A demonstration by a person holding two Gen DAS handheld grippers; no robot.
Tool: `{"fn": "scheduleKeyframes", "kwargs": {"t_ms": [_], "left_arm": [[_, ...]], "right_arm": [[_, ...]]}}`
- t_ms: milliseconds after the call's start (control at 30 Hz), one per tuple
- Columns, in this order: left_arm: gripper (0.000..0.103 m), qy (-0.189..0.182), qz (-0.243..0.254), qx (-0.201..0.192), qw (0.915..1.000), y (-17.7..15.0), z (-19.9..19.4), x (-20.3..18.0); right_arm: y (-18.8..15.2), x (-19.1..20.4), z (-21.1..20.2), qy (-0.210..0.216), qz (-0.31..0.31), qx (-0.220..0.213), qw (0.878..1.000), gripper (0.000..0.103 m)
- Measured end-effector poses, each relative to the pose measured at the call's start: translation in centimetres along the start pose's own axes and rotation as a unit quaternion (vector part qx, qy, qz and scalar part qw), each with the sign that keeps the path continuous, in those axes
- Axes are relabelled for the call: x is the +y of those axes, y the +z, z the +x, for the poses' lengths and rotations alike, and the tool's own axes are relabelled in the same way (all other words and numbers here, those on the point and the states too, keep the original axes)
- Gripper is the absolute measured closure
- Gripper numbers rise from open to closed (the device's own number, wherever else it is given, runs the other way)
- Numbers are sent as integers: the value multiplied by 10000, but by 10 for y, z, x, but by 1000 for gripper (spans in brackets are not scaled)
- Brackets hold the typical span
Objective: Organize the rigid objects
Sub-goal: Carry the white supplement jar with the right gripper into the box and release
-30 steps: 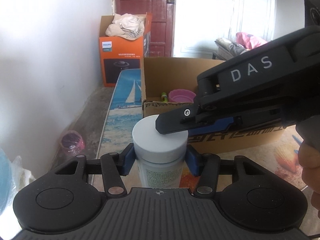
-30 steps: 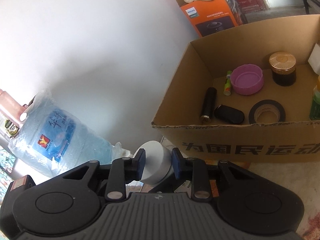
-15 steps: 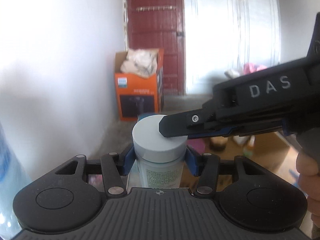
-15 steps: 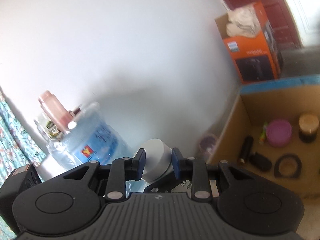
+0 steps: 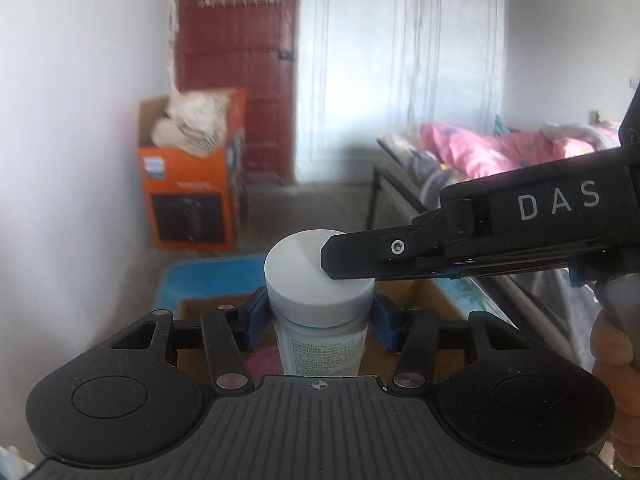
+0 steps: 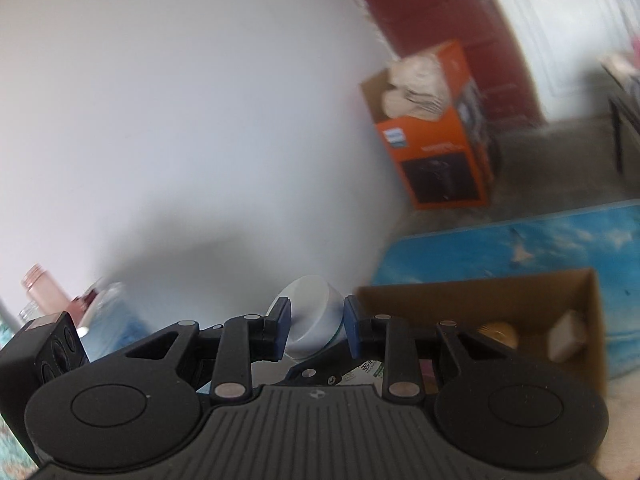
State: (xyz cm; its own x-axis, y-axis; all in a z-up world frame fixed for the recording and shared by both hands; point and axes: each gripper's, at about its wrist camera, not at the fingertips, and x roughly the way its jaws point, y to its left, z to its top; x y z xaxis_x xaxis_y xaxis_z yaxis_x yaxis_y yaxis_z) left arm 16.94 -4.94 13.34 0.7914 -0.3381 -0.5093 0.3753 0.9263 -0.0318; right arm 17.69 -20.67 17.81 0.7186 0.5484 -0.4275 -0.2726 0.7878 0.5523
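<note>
Left gripper point(image 5: 318, 316): blue pads clamp the white bottle point(image 5: 322, 350) just under its cap, bottle upright. Right gripper point(image 6: 314, 326): pads pinch the white cap point(image 5: 318, 280) from the side.

Bottle is held in the air by both tools, above and just short of the cardboard box point(image 6: 480, 292). Box contents are blurred; probably a gold-lidded jar point(image 6: 498, 332).

Step, judged: carrying the bottle to the box. Next move calls for lowering it into a free spot inside, then releasing both grips.
</note>
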Motion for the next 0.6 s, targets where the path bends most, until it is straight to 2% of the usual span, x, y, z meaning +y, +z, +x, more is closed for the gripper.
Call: {"fn": "scheduleKeyframes", "kwargs": {"t_ms": [167, 267, 400, 600], "left_arm": [[50, -312, -248, 707, 9967, -16, 73, -4], [50, -343, -279, 1011, 9939, -22, 97, -5], [50, -258, -154, 1206, 9923, -26, 114, -10], [50, -260, -157, 1500, 9882, -24, 109, -25]], "right_arm": [[-5, -70, 23, -211, 583, 296, 9976, 72], [-11, -104, 37, -302, 833, 471, 9950, 72], [-13, -128, 51, -321, 943, 613, 9931, 72], [-17, -141, 59, -455, 917, 805, 9915, 70]]}}
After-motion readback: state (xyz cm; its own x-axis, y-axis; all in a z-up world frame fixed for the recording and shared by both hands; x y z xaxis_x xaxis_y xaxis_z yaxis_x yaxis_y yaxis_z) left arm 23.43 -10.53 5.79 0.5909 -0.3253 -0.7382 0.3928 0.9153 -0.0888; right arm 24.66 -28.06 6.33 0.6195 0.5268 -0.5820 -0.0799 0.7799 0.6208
